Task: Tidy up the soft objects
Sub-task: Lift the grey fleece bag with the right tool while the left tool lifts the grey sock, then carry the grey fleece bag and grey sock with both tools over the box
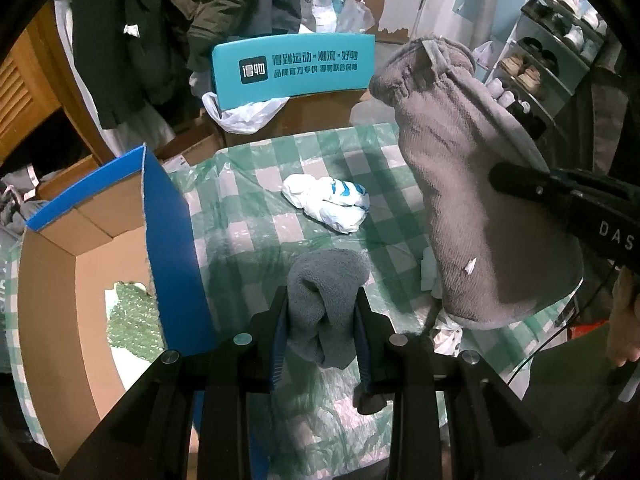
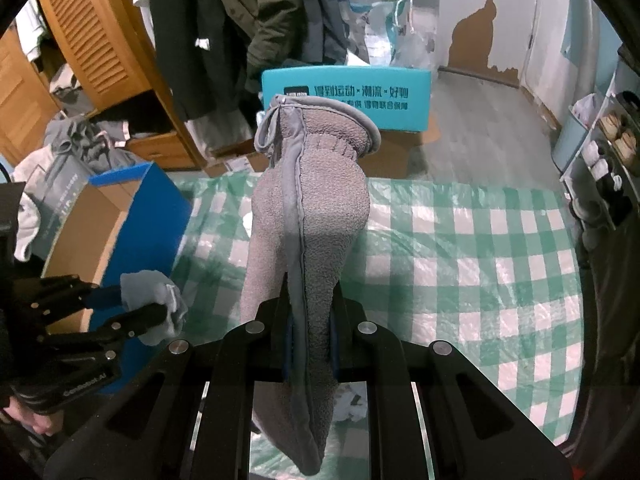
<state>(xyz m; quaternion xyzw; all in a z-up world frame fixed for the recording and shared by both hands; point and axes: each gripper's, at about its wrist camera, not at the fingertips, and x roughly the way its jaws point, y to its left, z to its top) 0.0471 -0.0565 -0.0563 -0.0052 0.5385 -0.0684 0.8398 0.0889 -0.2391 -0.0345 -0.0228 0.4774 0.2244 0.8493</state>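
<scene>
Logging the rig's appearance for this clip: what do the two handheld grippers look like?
Both the left gripper and right gripper are matte black, angular frames with round silver bolts and blue inner finger pads. White lettering marks their sides. A thin black cable trails by the right one.

Fleecy grey cloth mitt (image 2: 308, 208); glossy plastic table cover (image 2: 460, 248); matt cardboard box (image 1: 80, 248).

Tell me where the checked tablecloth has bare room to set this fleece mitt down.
Most bare checked tablecloth lies right of the fleece mitt, out to the shoe rack. A smaller patch sits between the blue box and the white bundle. Crowded: near the box, where the left hand-held gripper holds a grey cloth.
</scene>
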